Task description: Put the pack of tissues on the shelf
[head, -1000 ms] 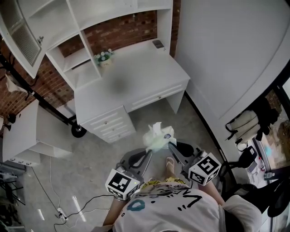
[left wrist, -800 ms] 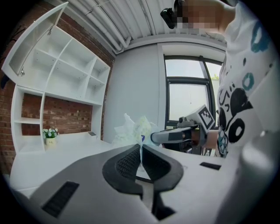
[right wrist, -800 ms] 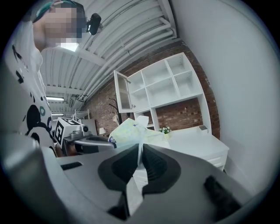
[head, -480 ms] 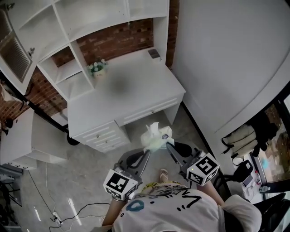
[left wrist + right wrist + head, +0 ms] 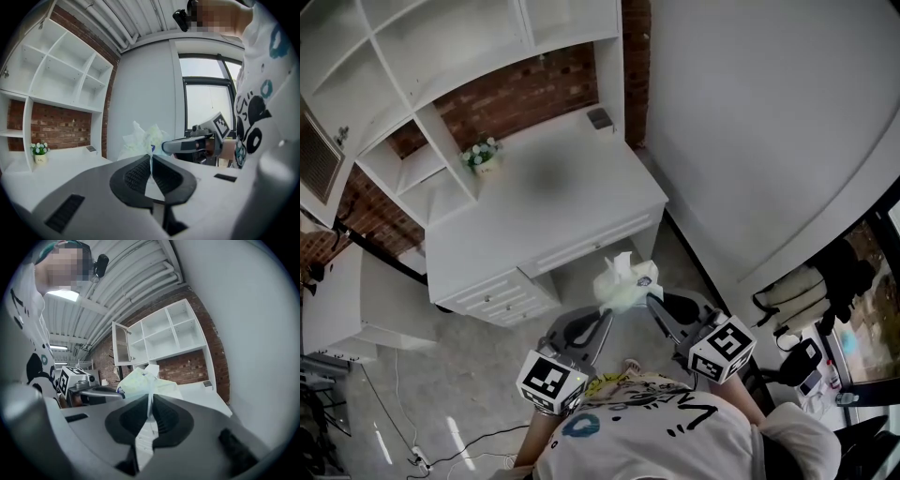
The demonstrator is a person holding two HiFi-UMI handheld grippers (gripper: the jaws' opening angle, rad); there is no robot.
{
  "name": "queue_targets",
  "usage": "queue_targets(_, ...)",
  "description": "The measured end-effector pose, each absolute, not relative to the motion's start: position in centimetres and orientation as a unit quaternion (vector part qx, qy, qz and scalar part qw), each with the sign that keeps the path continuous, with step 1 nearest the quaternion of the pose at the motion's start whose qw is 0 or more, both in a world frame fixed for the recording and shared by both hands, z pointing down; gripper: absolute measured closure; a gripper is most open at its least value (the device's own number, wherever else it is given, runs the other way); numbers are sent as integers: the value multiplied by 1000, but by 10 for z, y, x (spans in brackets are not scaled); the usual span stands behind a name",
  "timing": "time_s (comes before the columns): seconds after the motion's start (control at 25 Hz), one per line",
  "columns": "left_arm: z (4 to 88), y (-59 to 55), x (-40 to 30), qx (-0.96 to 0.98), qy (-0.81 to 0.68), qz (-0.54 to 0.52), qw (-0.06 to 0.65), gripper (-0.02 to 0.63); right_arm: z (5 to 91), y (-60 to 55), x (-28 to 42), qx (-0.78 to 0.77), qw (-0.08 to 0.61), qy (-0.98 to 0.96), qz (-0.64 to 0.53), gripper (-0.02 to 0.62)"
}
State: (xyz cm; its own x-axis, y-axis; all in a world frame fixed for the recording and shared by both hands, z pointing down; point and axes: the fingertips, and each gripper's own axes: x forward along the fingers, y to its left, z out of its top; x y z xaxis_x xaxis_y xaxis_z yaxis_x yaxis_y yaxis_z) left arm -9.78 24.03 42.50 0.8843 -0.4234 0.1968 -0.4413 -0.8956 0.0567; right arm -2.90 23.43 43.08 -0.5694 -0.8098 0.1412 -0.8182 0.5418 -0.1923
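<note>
The left gripper (image 5: pixel 151 158) has its jaws pressed together on a thin edge of the pack (image 5: pixel 623 284). The right gripper (image 5: pixel 150 400) has its jaws clamped on the opposite edge, so the pack hangs in the air between the two pairs of jaws, just past their tips, with a tissue sticking up from its top. Ahead of the jaws stands the white surface (image 5: pixel 553 202) with a small flower pot (image 5: pixel 484 159) on it, and beyond that rises the shelf (image 5: pixel 441 42), well apart from the pack.
</note>
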Motion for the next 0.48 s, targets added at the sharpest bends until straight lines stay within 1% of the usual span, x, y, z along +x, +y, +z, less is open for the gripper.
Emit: queue_targets(0.48, 428, 206, -67, 967, -227, 100, 54, 589, 431, 200, 2, 457, 1, -879, 134, 555)
